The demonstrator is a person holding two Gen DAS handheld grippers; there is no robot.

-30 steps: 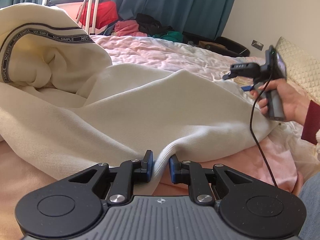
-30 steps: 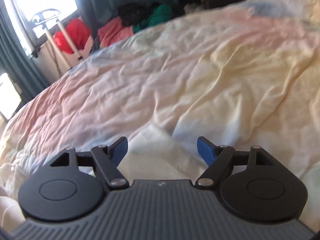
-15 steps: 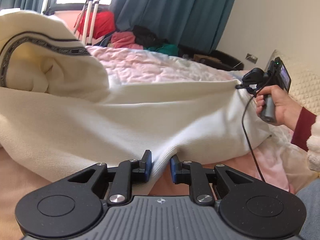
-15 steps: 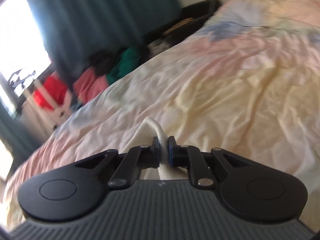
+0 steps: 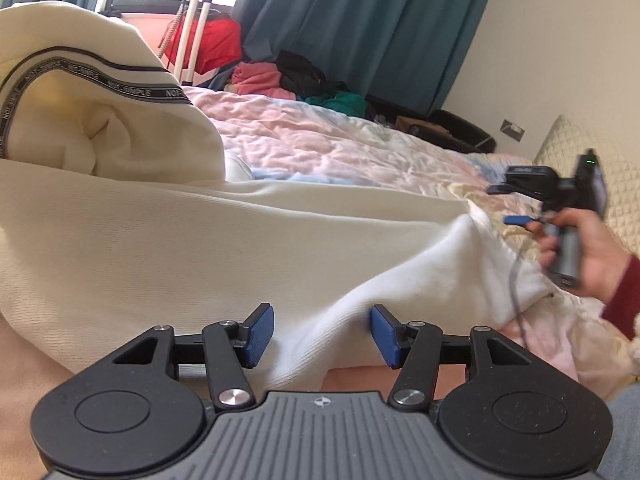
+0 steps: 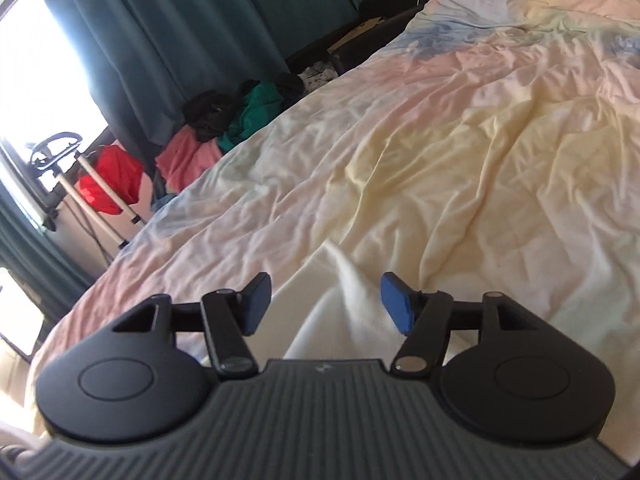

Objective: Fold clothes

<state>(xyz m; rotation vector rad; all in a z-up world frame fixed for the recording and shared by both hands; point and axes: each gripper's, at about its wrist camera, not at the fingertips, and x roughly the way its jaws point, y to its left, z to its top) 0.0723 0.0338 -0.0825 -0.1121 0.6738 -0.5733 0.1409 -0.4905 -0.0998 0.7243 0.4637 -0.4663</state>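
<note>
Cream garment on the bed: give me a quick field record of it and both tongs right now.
garment: cream knit garment, spread across the bed, far part bunched up with a black lettered band
left tongs: open, garment edge between the blue pads, not pinched
right tongs: open, over a cream corner
right hand: on the handle
fold: not visibly finished

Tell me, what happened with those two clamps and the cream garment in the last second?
Both let go. The left gripper, pinching the cream garment's edge until half a second ago, has opened. The right gripper closed on a fold, then opened again. The garment dropped back, lying slacker on the bed. The hood with its lettered band stayed put.
</note>
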